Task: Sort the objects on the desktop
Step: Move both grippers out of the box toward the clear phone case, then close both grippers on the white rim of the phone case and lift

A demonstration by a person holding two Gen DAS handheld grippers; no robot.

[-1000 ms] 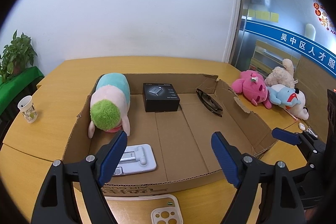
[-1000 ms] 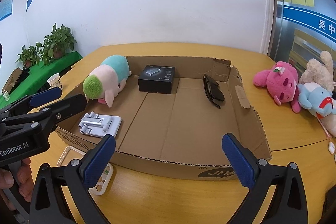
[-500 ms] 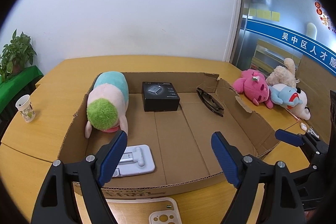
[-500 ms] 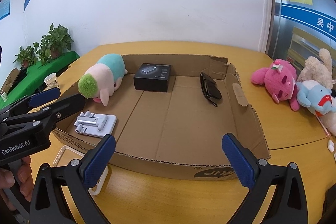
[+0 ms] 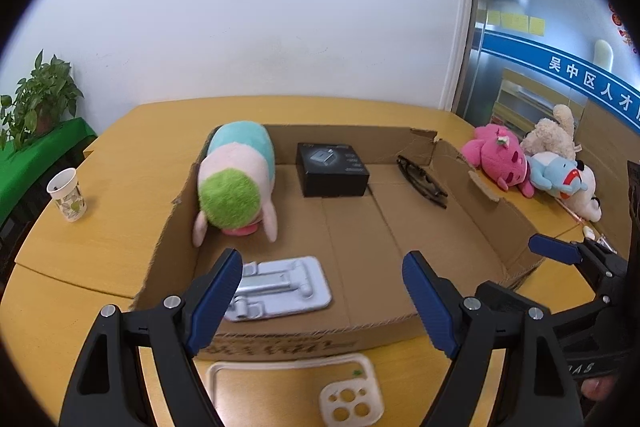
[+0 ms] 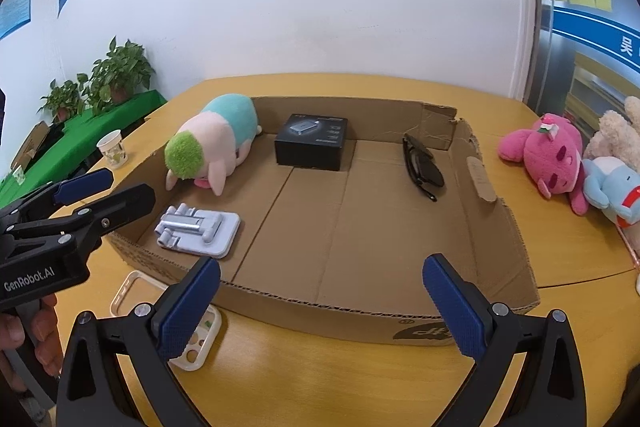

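A shallow cardboard box [image 5: 472, 211] [image 6: 500, 227] holds a green, pink and teal plush [image 5: 236, 183] [image 6: 212, 147], a black carton [image 5: 332, 169] [image 6: 312, 141], dark sunglasses [image 5: 422, 181] [image 6: 422, 171] and a grey phone stand [image 5: 280, 285] [image 6: 200, 229]. A cream phone case [image 5: 348, 395] [image 6: 196, 343] lies on the table in front of the box. My left gripper [image 5: 322, 267] [image 6: 80, 187] hovers open over the near left wall, above the case, holding nothing. My right gripper [image 6: 322, 267] [image 5: 560, 251] stands open at the near right wall, also holding nothing.
Pink [image 5: 496, 159] [image 6: 548, 155], blue [image 5: 560, 175] and beige [image 5: 552, 135] plush toys lie on the yellow table [image 5: 120, 227] right of the box. A paper cup [image 5: 68, 195] [image 6: 114, 149] stands at the left. Potted plants [image 6: 120, 75] sit beyond the table's left edge.
The left gripper has drawn back slightly toward the near side, so more of the phone case shows below it. The right gripper has hardly moved. Both stay open.
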